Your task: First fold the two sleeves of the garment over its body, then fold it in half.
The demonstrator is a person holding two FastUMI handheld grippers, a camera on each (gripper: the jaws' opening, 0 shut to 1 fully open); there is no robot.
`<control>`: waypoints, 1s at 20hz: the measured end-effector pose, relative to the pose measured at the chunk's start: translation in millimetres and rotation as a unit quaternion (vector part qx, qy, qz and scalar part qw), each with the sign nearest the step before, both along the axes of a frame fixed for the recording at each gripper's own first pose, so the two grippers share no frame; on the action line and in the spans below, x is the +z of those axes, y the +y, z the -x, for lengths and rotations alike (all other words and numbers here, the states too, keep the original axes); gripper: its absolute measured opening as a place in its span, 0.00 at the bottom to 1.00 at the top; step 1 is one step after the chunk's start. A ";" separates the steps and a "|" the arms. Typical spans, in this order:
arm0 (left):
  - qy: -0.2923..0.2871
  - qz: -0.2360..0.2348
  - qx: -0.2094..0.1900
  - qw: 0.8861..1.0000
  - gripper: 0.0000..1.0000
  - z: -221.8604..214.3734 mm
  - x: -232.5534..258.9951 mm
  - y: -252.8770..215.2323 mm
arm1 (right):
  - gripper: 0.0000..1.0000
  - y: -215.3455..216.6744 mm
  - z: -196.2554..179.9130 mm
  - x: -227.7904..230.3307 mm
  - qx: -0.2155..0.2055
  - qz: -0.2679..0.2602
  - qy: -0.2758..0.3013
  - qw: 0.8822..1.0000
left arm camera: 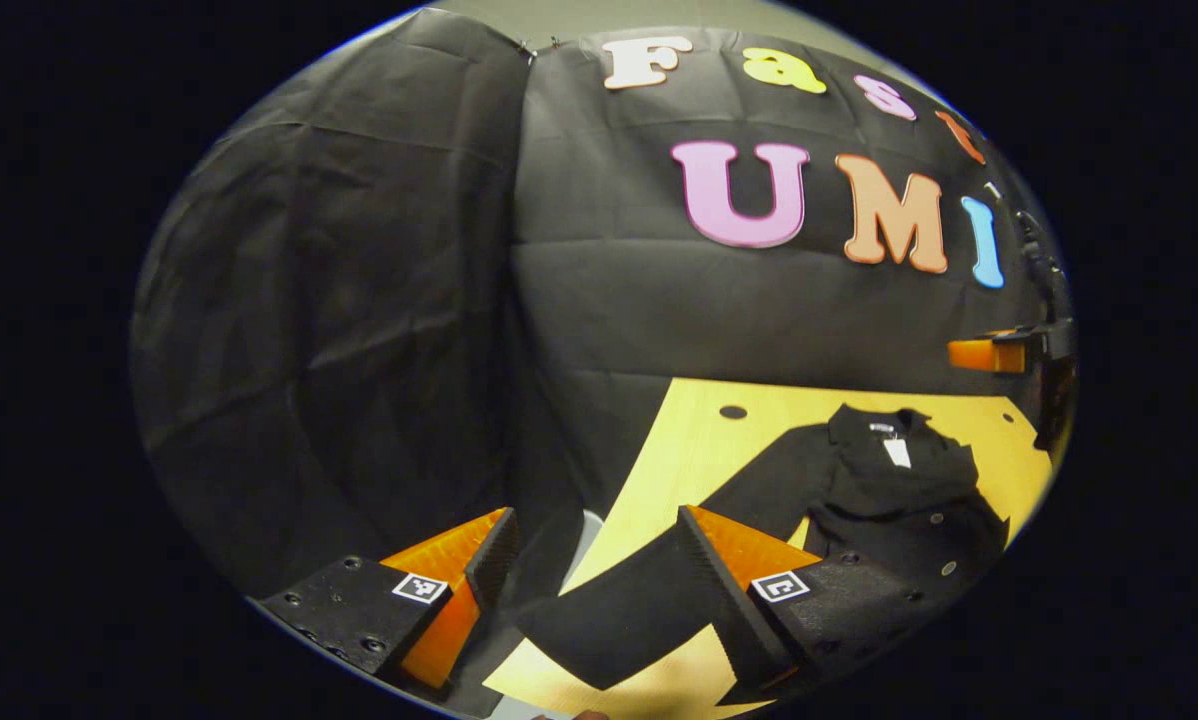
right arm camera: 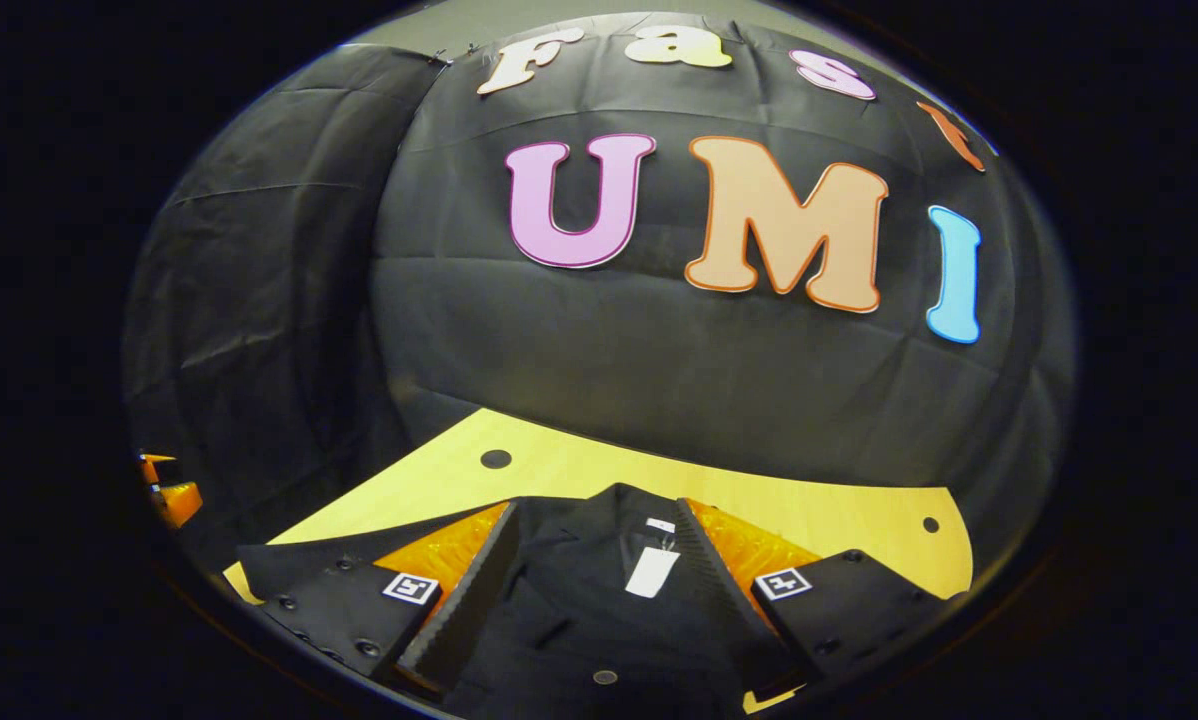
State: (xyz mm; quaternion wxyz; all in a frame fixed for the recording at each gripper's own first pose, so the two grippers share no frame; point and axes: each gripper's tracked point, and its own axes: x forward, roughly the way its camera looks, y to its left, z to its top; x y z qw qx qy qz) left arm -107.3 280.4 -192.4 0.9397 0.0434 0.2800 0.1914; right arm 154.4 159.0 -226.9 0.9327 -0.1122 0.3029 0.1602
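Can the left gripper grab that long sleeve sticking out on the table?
Probably yes. The left gripper is open, and the sleeve lies flat on the table right between its fingers, with nothing on top of it. It may need to come lower first.

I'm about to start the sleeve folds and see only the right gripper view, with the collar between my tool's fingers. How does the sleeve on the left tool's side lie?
Observer: In the left gripper view that sleeve lies stretched out flat on the table, away from the garment's body and not yet folded.
Operator: Does the left tool have hold of it?
Observer: No. The left tool is open, its fingers wide apart, and the sleeve's cuff end shows between them unpinched.
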 end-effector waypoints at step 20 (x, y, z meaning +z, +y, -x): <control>0.205 0.094 0.026 0.974 0.95 54.4 -155.4 -2.6 | 0.99 -76.6 35.6 -5.7 -0.067 0.041 0.019 0.997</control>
